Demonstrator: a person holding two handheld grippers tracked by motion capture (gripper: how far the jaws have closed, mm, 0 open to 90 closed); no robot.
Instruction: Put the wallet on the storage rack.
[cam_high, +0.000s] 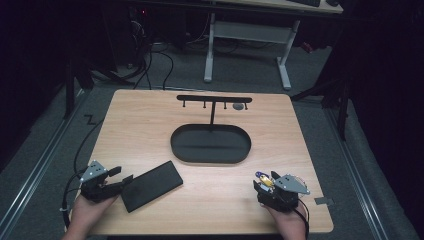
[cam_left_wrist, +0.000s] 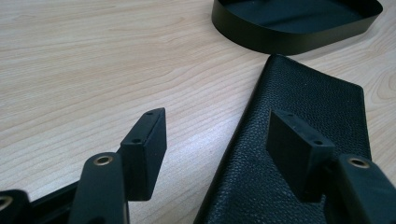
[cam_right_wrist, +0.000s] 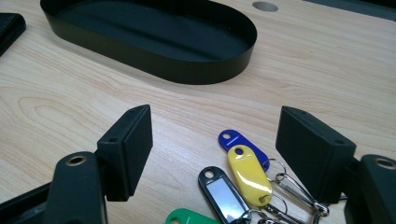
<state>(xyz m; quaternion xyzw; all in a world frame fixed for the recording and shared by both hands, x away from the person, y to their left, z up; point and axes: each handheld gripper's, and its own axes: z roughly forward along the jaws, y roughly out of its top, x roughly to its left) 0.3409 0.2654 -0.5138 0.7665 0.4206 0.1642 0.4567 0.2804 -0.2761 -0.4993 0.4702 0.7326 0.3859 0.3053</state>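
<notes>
- I'm seeing the wooden table (cam_high: 150, 115) bearing an oval black tray (cam_high: 210, 144), sitting empty mid-table.
- I'm holding the left gripper (cam_left_wrist: 215, 140) wide, its right jaw hanging over the black leather wallet (cam_left_wrist: 299, 102).
- I'm keeping the right gripper (cam_right_wrist: 215, 140) wide around the key tags (cam_right_wrist: 243, 172); labels reading blank.

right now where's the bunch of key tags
On the table's near right edge in the high view, lying between the open right gripper's jaws: the key tags.
</notes>
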